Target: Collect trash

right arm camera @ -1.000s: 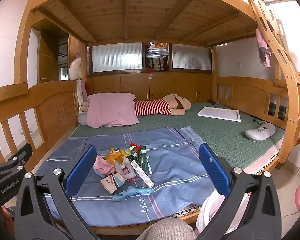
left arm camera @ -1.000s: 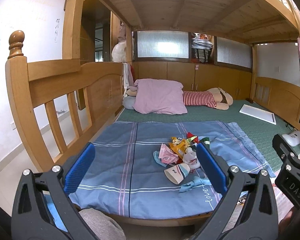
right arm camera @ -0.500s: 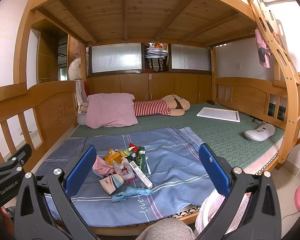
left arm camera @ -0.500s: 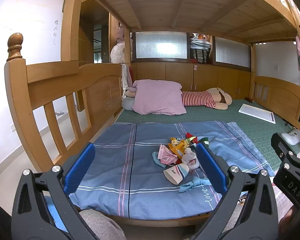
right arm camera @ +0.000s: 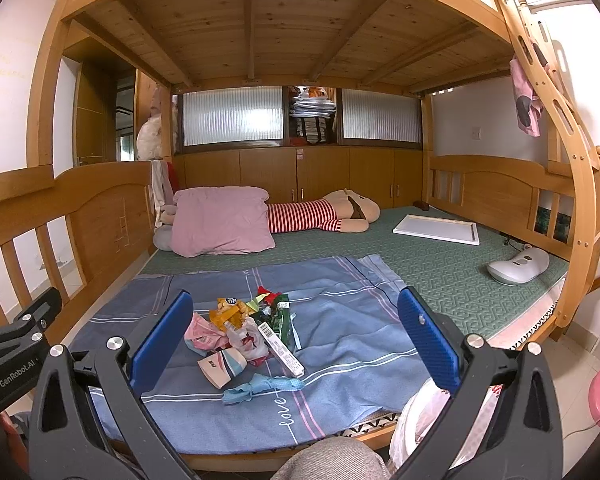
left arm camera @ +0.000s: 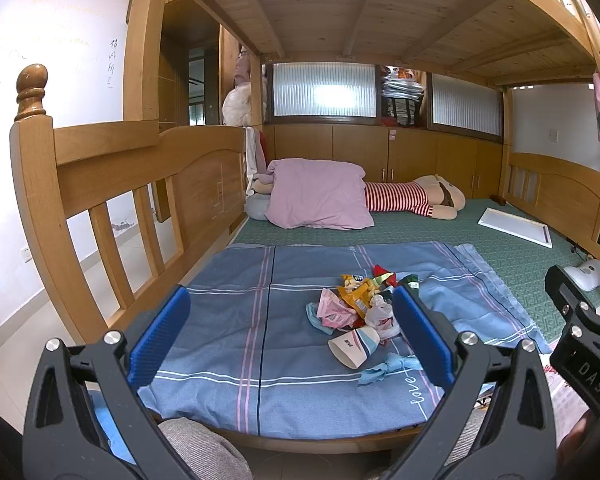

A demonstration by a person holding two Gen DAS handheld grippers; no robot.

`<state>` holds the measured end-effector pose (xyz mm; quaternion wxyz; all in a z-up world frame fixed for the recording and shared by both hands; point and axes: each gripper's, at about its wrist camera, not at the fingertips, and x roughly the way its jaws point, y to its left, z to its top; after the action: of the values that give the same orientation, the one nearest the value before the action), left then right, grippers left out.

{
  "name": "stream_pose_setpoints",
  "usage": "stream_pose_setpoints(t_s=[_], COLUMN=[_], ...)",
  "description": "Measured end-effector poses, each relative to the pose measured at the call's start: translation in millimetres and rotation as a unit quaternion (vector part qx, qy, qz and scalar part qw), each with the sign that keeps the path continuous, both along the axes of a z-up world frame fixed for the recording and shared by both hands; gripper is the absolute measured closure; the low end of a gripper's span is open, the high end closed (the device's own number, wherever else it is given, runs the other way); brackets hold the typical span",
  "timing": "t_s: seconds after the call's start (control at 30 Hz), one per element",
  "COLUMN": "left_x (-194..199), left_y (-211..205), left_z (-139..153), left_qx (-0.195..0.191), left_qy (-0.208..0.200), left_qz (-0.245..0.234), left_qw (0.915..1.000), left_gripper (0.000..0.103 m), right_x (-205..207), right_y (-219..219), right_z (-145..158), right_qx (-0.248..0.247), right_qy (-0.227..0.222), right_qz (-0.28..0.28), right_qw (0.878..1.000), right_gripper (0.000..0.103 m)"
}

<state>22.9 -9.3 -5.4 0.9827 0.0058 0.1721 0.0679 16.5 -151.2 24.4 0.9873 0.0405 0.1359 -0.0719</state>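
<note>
A heap of trash [left arm camera: 358, 304] [right arm camera: 246, 326] lies on a blue striped sheet [left arm camera: 228, 320] [right arm camera: 340, 340] at the foot of a bunk bed. It holds crumpled pink and yellow wrappers, a tipped paper cup [left arm camera: 353, 346] [right arm camera: 220, 365], a flat white box [right arm camera: 281, 344] and a light blue scrap [left arm camera: 388, 366] [right arm camera: 260, 386]. My left gripper [left arm camera: 290, 338] is open, short of the bed's front edge, with the heap ahead toward its right finger. My right gripper [right arm camera: 296, 336] is open too, with the heap ahead toward its left finger. Neither holds anything.
A pink pillow [left arm camera: 318, 196] and a striped plush toy [right arm camera: 320, 214] lie at the far end of the green mattress [right arm camera: 440, 268]. A white board [right arm camera: 438, 229] and a white device [right arm camera: 518, 266] sit at right. Wooden rails [left arm camera: 100, 200] flank the bed. A grey-clad knee [right arm camera: 328, 460] is below.
Both views have shifted slightly; the heap sits a little higher and nearer. The trash itself has not moved, and both grippers stay open.
</note>
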Motion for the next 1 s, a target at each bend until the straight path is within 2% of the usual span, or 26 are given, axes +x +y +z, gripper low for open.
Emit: stream_pose_setpoints(t_s=[0.37,0.57,0.67,0.77,0.87,1.0], left_x=[2,12,23,27,26,40], left_y=[1,3,14,22,26,36], left_z=[-6,-14,-16,-16,-18,-29], left_qx=[0.003,0.033,0.011,-0.006,-0.011,-0.038], left_qy=[0.002,0.015,0.034,0.033,0.024,0.048], left_qz=[-0.002,-0.008,-0.017,-0.02,-0.021,-0.021], left_qw=[1.0,0.9993,0.9992,0.9993,0.9994,0.9979], left_gripper=[0.002,0.002,0.002,0.003,0.003,0.003], right_x=[1,2,5,9,11,25], right_y=[-2,-4,0,-1,-7,-21], right_z=[-4,-24,-29,-31,-31,-42], right_qx=[-0.01,-0.02,-0.034,-0.031,-0.016,0.019], right_qy=[-0.001,0.012,0.014,0.011,0.004,0.007], right_qz=[0.0,0.002,0.001,0.002,0.001,0.002], right_qw=[1.0,1.0,0.999,0.999,1.0,1.0], right_gripper=[0.003,0.003,0.003,0.003,0.003,0.003])
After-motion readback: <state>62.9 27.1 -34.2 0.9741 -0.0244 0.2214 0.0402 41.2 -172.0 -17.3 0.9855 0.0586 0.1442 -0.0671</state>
